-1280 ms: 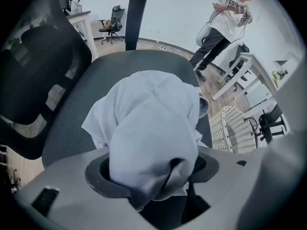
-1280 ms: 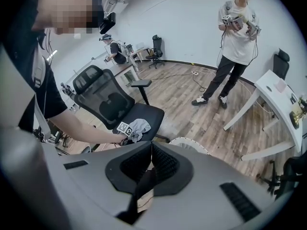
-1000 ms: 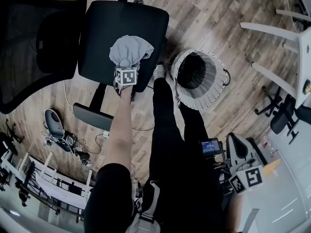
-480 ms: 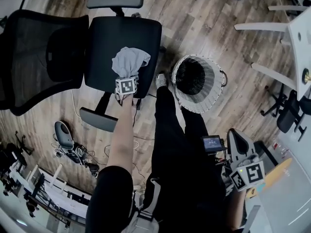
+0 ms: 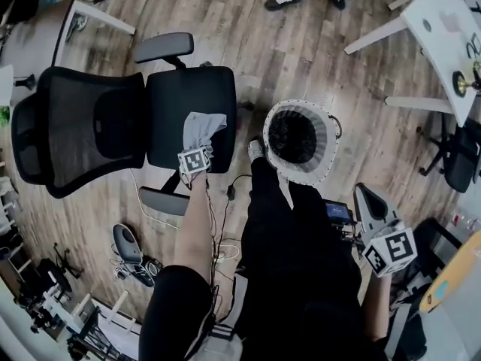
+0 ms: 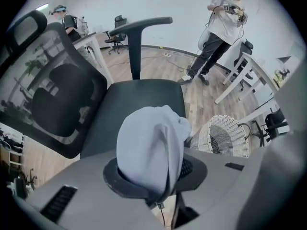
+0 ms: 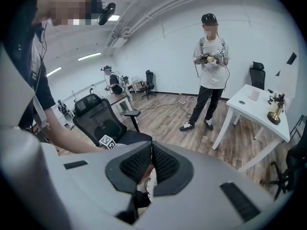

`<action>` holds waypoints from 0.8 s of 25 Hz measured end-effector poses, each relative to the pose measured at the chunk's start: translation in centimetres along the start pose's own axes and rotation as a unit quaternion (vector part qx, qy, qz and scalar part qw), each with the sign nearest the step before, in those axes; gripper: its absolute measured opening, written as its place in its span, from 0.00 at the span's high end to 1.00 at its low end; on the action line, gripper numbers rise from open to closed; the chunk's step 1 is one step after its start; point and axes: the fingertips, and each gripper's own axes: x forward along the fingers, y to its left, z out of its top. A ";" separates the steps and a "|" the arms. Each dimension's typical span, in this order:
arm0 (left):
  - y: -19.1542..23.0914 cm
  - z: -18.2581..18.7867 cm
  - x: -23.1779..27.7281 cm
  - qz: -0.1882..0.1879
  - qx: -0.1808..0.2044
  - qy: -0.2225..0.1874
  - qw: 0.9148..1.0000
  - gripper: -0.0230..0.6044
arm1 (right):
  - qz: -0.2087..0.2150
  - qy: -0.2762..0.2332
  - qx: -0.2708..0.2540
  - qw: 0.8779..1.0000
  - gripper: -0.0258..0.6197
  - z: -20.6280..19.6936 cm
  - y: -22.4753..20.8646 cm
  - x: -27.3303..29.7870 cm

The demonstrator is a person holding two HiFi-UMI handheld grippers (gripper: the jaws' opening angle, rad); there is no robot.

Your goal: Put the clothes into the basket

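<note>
Pinching the grey cloth (image 6: 151, 145), the left tool (image 6: 154, 178) holds it bunched over the black chair (image 5: 188, 89) seat; its jaws have just been closing and are now clamped on the fabric. The white basket (image 5: 304, 173) stands on the floor just beside the chair (at the person's feet). The right tool (image 7: 149, 164) is off to the side, jaws together, empty.

office chair (image 5: 180, 100): left of centre, head view
wicker basket (image 5: 310, 173): just right of seat
garment (image 5: 201, 130): over seat's lower-right part
</note>
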 end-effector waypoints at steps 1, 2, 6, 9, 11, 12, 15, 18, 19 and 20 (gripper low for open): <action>-0.6 0.6 -0.3 -0.013 0.000 -0.009 1.000 0.78 | -0.002 -0.010 0.000 1.000 0.93 0.1 -0.6 -0.2; -1.1 1.2 -0.7 -0.023 0.001 -0.016 1.000 0.78 | -0.003 -0.019 0.002 1.000 0.93 0.2 -1.3 -0.5; -3.4 2.3 -3.8 -0.025 0.011 -0.031 0.999 0.78 | -0.007 -0.051 0.007 0.999 0.93 0.0 -4.7 -1.9; -5.3 2.4 -7.1 -0.032 0.026 -0.052 0.998 0.78 | -0.005 -0.075 0.010 0.997 0.94 -0.6 -6.4 -3.7; -6.6 2.3 -9.2 -0.038 0.040 -0.068 0.996 0.78 | -0.003 -0.091 0.012 0.996 0.93 -0.8 -7.4 -4.6; -7.4 2.3 -10.2 -0.041 0.046 -0.076 0.995 0.78 | -0.002 -0.099 0.011 0.995 0.93 -0.8 -7.9 -5.1; -9.8 2.4 -13.3 -0.045 0.065 -0.103 0.992 0.78 | -0.001 -0.115 0.010 0.993 0.93 -0.9 -9.6 -6.1; -12.5 2.5 -16.4 -0.050 0.088 -0.135 0.986 0.78 | -0.006 -0.128 0.019 0.992 0.93 -1.4 -11.7 -7.3; -13.5 2.4 -17.2 -0.055 0.096 -0.145 0.983 0.78 | -0.009 -0.131 0.023 0.991 0.93 -1.7 -12.4 -7.7; -14.7 2.4 -17.8 -0.060 0.104 -0.154 0.981 0.78 | -0.011 -0.134 0.027 0.991 0.93 -2.0 -13.2 -8.1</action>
